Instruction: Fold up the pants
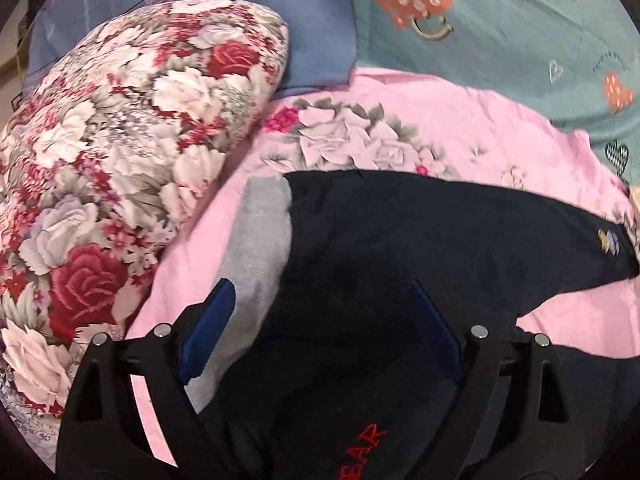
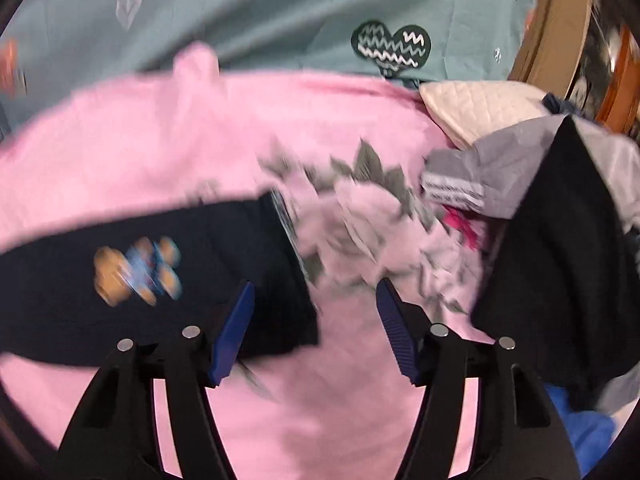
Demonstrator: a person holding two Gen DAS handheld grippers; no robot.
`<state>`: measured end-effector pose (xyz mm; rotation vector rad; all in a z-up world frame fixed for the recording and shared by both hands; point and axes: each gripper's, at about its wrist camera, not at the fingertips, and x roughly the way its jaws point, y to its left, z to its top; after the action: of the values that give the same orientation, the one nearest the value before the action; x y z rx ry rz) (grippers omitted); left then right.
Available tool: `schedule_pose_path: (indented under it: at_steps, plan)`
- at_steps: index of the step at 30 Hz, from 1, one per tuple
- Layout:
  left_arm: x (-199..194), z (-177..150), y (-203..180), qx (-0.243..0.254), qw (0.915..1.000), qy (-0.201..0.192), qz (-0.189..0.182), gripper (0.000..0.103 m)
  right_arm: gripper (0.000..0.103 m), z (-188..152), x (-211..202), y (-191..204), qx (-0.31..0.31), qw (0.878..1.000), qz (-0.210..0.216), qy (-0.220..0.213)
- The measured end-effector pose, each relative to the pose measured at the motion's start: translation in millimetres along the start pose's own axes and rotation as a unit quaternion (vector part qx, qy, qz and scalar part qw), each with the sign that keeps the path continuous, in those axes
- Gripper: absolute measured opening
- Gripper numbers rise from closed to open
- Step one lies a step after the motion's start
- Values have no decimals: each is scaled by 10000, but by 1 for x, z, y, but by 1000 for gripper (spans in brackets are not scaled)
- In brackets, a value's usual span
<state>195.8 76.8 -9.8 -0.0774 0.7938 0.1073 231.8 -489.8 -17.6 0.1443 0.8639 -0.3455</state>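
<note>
Dark navy pants [image 1: 400,240] lie on a pink floral sheet [image 1: 460,128], with a grey inner waistband [image 1: 260,240] at the left and red lettering near the bottom. My left gripper [image 1: 320,300] is open, its blue pads on either side of the waist end, just above the cloth. In the right wrist view a pant leg [image 2: 160,280] with an orange and blue emblem [image 2: 136,270] ends at its cuff by the left pad. My right gripper [image 2: 316,300] is open over the cuff end and bare sheet. This view is blurred.
A big rose-print quilt [image 1: 120,160] is heaped at the left. A teal heart-print sheet [image 1: 500,32] lies behind. A pile of grey and black clothes [image 2: 540,220] and a cream cushion [image 2: 480,108] sit at the right, with blue cloth [image 2: 580,432] below.
</note>
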Motion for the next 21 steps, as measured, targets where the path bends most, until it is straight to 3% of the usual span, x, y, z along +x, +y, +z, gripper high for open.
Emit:
schedule_pose_path:
  at_steps: [2,5,6,8,10,12,13,14,15,16,19,21]
  plan:
    - [-5,-1,4,-88,10000,-9,-17,89,65,13,11,-5,338,9993,173,-11]
    - [-7,-4,8,-190,9997,112,-105,89,64,26,44,4,523,9972,383,364]
    - [-7,-5,9,-198,9997,135,-98,89,53,30,56,7,502,9970,359,474]
    - [-10,-8,15,-183,9998,97,50,89,6,32,66,12,581,9954,359,666]
    - [-12,-8,21,-165,9996,11,210,89,6,37,60,11,658,9958,373,507]
    - [-9,-4,29,-283,9990,-31,334,89,7,43,51,3,645,9976,148,180]
    - [-5,-2,32,-386,9986,-11,350,89,13,42,57,-2,693,9971,-242,199]
    - [0,0,34,-508,9981,56,357,89,42,39,65,-7,690,9950,-647,316]
    - [4,2,35,-578,9976,127,364,89,55,35,75,-11,668,9908,-1066,494]
    - [7,3,34,-600,9975,164,341,89,62,34,72,-14,699,9897,-1183,408]
    - [11,7,27,-441,9986,156,253,89,62,32,42,-19,1138,9897,-862,80]
    - [17,13,25,-349,9988,180,277,89,66,30,14,8,720,9961,-447,-265]
